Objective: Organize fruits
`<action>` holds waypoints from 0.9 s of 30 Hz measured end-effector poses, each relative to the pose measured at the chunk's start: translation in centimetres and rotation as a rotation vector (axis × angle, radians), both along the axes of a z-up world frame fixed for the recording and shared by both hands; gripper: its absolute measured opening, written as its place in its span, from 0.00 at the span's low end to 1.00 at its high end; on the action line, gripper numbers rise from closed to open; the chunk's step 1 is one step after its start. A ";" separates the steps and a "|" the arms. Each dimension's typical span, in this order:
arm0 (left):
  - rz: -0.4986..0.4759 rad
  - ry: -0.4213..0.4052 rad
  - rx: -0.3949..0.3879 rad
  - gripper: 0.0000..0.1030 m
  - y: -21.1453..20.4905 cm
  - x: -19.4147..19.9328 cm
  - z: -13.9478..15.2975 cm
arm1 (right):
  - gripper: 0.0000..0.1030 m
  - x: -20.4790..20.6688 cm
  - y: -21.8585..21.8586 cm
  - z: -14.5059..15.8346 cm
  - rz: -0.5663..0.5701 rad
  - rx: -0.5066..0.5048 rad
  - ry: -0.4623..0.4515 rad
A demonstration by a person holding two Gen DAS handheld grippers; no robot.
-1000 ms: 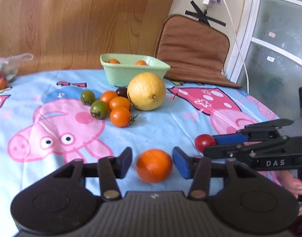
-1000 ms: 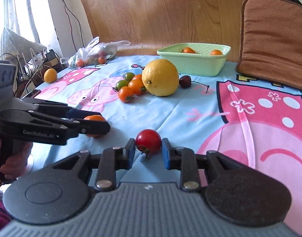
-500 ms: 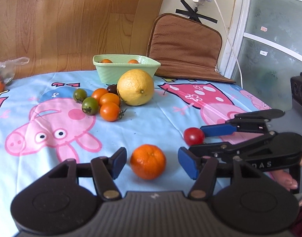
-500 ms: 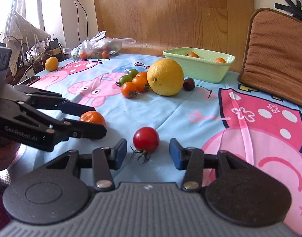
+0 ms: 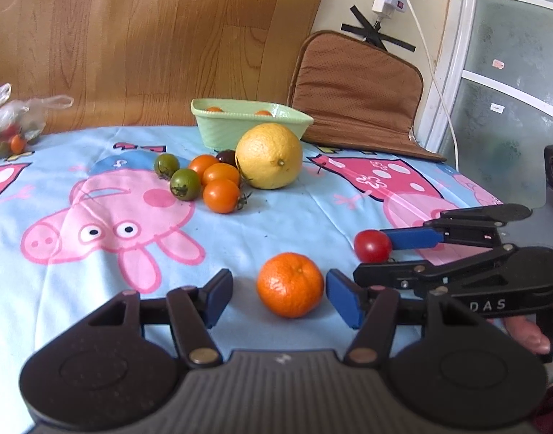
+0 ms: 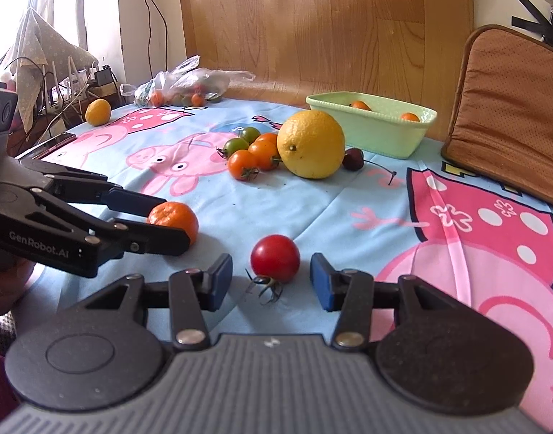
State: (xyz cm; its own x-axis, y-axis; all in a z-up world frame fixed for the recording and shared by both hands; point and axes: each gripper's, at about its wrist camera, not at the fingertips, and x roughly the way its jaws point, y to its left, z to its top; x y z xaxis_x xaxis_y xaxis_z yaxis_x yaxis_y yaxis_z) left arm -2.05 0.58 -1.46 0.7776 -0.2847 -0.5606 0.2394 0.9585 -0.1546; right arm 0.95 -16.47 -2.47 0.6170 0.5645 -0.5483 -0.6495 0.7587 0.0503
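Reading "GenRobot.AI": left hand-held gripper

Both grippers, left gripper and right gripper, are built of black plastic, blue pads, brass screws, ribbed grey housing.

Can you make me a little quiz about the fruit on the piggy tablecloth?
1. True or false: the left gripper is squeezing the mandarin.
2. Which fruit sits between the right gripper's fingers? A cherry, B red tomato, C lemon.
3. Fill in: the green dish holds small ____ fruits.

Key: 1 false, its fingers are apart from it; 2 B; 3 orange.
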 end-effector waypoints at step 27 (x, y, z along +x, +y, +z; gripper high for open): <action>-0.074 -0.108 -0.104 0.37 0.4 11.3 8.0 | 0.30 6.6 -1.0 5.5 -0.052 0.160 -0.084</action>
State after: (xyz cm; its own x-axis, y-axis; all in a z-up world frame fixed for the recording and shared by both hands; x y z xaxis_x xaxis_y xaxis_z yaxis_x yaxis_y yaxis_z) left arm 9.26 0.98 6.59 0.8065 -0.3956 -0.4394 0.3295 0.9178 -0.2215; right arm 7.56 -17.44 3.00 0.6874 0.6065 -0.3996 -0.6166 0.7781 0.1202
